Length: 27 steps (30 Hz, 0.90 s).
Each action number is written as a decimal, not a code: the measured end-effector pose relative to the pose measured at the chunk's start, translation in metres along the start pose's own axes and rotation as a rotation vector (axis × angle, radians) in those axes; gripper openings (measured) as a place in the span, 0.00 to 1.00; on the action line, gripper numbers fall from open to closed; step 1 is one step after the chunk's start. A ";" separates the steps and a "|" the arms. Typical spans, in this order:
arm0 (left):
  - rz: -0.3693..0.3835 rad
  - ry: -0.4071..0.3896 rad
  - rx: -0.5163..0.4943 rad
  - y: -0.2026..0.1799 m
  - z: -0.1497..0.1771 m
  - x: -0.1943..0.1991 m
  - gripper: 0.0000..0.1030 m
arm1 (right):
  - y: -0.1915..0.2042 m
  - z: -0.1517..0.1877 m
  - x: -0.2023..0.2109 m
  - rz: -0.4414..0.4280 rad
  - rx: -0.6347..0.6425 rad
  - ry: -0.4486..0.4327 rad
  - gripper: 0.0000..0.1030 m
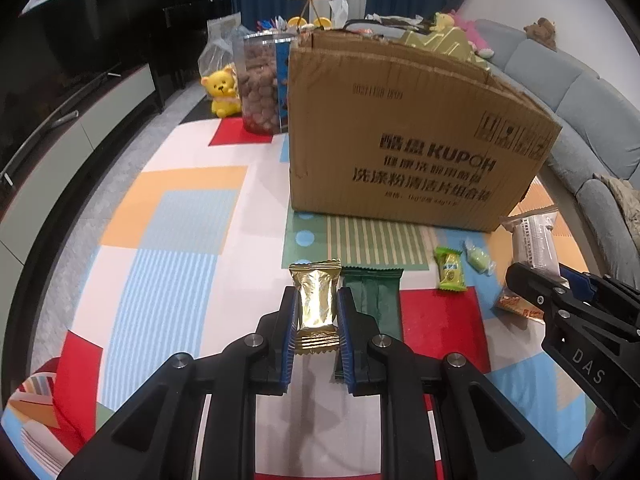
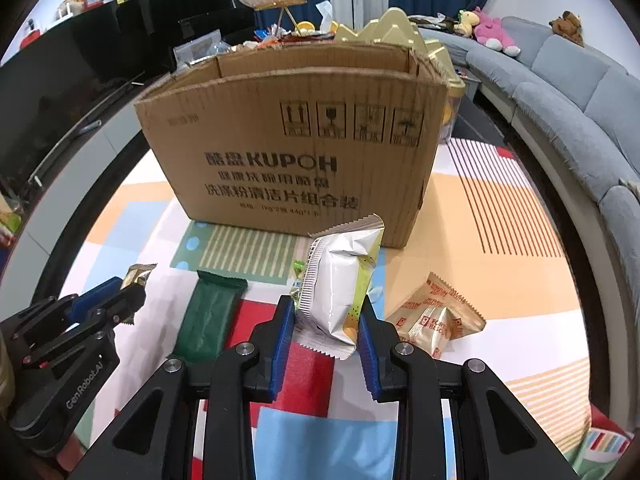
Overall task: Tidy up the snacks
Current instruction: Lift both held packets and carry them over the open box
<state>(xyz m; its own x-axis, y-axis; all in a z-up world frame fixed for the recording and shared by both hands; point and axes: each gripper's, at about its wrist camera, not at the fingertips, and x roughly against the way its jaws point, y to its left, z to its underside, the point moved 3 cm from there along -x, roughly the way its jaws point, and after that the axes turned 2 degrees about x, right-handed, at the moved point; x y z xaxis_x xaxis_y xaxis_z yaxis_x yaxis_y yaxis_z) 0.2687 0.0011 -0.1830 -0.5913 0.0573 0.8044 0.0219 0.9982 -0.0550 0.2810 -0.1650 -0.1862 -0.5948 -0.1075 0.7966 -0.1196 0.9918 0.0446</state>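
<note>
The cardboard box (image 1: 416,136) is taken as the landmark; it stands on a patterned mat (image 1: 168,216) with its top open and its printed face turned toward both grippers. To the left of the box a broad stretch of mat is left bare, reaching to a clear jar of brown snacks (image 1: 262,88) and a yellow bear toy (image 1: 220,90) at the box's far left corner. To the right of the box a grey sofa (image 2: 568,92) curves round the mat's edge.

In front of the box, the left gripper (image 1: 318,306) is seen pinching a gold-wrapped snack (image 1: 316,300) by its two long sides, the blue pads pressed against it, the wrapper's ends projecting beyond the fingers. A dark green bar (image 1: 374,300) lies on the mat just beside it, nearer the box's middle.

The right gripper (image 2: 326,316) is clamped on a white and green snack pack (image 2: 340,280), held tilted before the box's right half. A tan biscuit packet (image 2: 434,316) lies on the mat near the box's right front corner.
</note>
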 end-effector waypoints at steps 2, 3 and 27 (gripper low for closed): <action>-0.001 -0.009 0.000 0.000 -0.002 0.005 0.19 | 0.001 -0.002 0.006 -0.001 0.002 -0.011 0.31; -0.002 -0.014 0.000 -0.001 -0.003 0.008 0.19 | 0.001 -0.002 0.008 -0.001 0.002 -0.015 0.31; -0.010 -0.132 -0.018 -0.009 -0.026 0.067 0.19 | 0.002 -0.019 0.069 -0.018 0.007 -0.137 0.31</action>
<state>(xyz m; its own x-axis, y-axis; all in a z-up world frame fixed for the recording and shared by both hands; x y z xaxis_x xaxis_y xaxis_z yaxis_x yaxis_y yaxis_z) 0.2495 -0.0035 -0.1136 -0.6927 0.0456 0.7198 0.0287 0.9990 -0.0357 0.2546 -0.1687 -0.1200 -0.6957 -0.1346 0.7056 -0.1367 0.9891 0.0538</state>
